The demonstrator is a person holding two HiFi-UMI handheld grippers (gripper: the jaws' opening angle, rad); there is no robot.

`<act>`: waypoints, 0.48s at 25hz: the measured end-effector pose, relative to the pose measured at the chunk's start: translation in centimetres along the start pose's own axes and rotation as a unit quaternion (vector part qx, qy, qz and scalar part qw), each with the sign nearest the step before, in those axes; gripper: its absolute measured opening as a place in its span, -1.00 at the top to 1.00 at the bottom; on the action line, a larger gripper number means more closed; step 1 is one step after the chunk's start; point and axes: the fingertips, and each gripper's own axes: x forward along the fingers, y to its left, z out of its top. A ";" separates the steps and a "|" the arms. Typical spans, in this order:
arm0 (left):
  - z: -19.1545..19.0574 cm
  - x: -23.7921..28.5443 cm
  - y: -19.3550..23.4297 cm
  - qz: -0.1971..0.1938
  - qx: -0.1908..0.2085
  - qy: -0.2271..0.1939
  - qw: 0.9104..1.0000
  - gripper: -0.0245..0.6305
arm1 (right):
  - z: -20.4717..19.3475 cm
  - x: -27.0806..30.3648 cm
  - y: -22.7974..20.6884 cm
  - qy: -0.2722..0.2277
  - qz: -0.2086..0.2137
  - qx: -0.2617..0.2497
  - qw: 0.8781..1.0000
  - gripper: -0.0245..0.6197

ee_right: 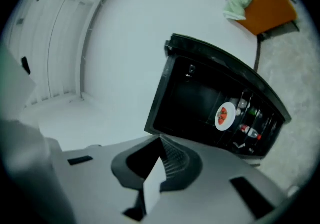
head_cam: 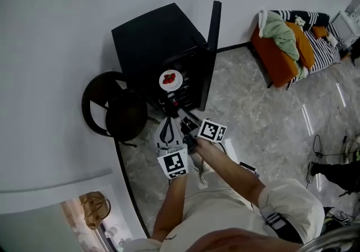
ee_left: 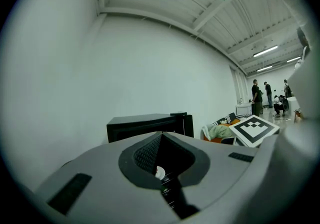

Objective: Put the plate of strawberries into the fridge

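A white plate of strawberries (head_cam: 170, 80) rests on a shelf inside the black fridge (head_cam: 152, 37), whose door (head_cam: 212, 48) stands open to the right. The right gripper view shows the plate (ee_right: 225, 116) in the dark fridge interior (ee_right: 195, 98). My left gripper (head_cam: 167, 124) and right gripper (head_cam: 185, 121) hover side by side in front of the fridge, apart from it. Both point towards the fridge. The left gripper (ee_left: 161, 135) has its jaws together with nothing in them. The right gripper (ee_right: 161, 140) is likewise shut and empty.
Bottles (ee_right: 250, 130) lie on the fridge shelves below the plate. A dark round chair (head_cam: 112, 104) stands left of the fridge against the wall. An orange sofa with clothes (head_cam: 287, 43) is at the far right. Cables (head_cam: 320, 149) lie on the marble floor. People (ee_left: 257, 98) stand far off.
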 end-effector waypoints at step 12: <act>4.6 -2.7 -0.2 -0.022 -0.018 -0.021 0.999 0.93 | 2.0 -2.6 9.0 0.005 0.032 -0.166 0.986 0.89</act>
